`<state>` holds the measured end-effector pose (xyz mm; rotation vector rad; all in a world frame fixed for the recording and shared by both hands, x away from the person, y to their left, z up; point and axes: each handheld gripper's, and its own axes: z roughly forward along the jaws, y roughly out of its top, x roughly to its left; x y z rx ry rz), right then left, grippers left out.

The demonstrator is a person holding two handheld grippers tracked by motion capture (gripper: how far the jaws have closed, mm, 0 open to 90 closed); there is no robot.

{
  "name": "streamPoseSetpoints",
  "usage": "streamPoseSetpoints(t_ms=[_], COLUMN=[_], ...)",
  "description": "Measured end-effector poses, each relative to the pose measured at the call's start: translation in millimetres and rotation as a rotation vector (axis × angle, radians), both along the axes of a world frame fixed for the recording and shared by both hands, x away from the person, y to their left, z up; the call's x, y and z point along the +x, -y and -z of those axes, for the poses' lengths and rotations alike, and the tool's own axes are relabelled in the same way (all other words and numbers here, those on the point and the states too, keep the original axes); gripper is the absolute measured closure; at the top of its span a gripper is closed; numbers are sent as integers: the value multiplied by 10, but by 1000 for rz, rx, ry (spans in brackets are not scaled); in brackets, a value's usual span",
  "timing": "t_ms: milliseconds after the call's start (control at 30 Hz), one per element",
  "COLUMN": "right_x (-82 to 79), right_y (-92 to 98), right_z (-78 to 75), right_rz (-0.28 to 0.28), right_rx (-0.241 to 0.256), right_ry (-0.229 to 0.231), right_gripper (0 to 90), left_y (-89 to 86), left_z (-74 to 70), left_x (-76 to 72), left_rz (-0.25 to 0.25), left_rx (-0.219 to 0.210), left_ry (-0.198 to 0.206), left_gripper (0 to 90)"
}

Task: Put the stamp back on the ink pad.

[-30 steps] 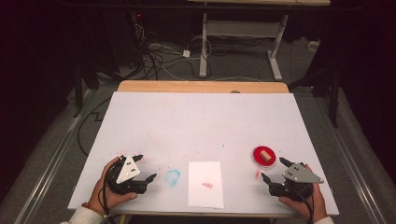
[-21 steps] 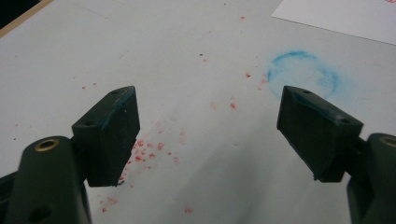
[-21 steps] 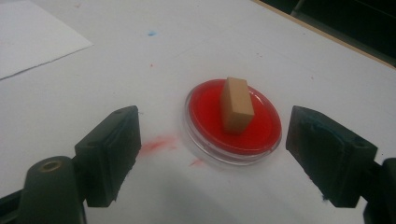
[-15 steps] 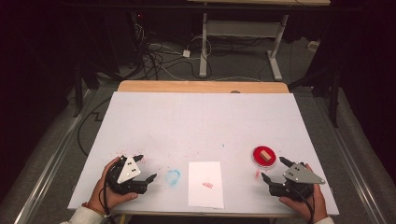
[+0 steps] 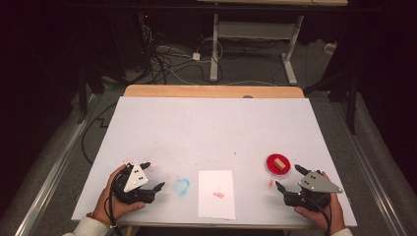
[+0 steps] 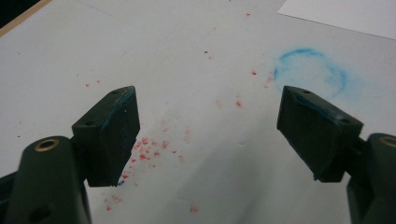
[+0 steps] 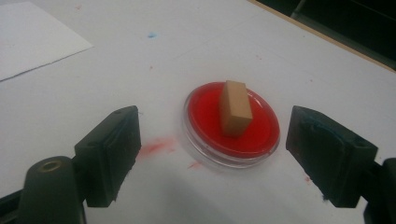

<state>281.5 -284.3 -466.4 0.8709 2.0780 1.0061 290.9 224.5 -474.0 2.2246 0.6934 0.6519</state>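
A round red ink pad (image 5: 278,164) (image 7: 232,123) lies near the table's front right, and a small tan wooden block (image 5: 280,163) (image 7: 235,108) stands on it. Just short of the pad my right gripper (image 5: 286,178) (image 7: 233,158) rests open, jaws wide, nothing between them. A white paper sheet (image 5: 216,193) with a small red mark (image 5: 218,195) lies at the front middle. At the front left my left gripper (image 5: 151,176) (image 6: 210,135) is open and empty over red specks, with a faint blue ring smudge (image 5: 182,186) (image 6: 312,71) just beyond it.
The white table cover (image 5: 211,128) has a wooden strip (image 5: 211,91) along its far edge. A red smear (image 7: 156,146) marks the cover left of the pad. Cables and desk legs (image 5: 215,44) stand on the floor beyond the table.
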Motion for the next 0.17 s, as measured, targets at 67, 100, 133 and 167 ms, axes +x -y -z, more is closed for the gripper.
streamPoseSetpoints(t_ms=[67,100,133,167], right_x=[-3,-4,-5,-7], right_y=[11,13,16,19], right_z=[-15,-22,-29,-36], right_rz=[5,7,7,7], right_rx=[6,5,4,8], right_ry=[2,6,13,15], right_gripper=[185,184,184,184], left_y=[0,0,-1,-1], left_z=[2,2,2,1], left_x=[1,3,6,11], left_rz=[-1,-1,-1,-2], left_rx=[1,2,0,0], left_ry=[-1,-1,-2,-3], left_gripper=[207,207,207,207])
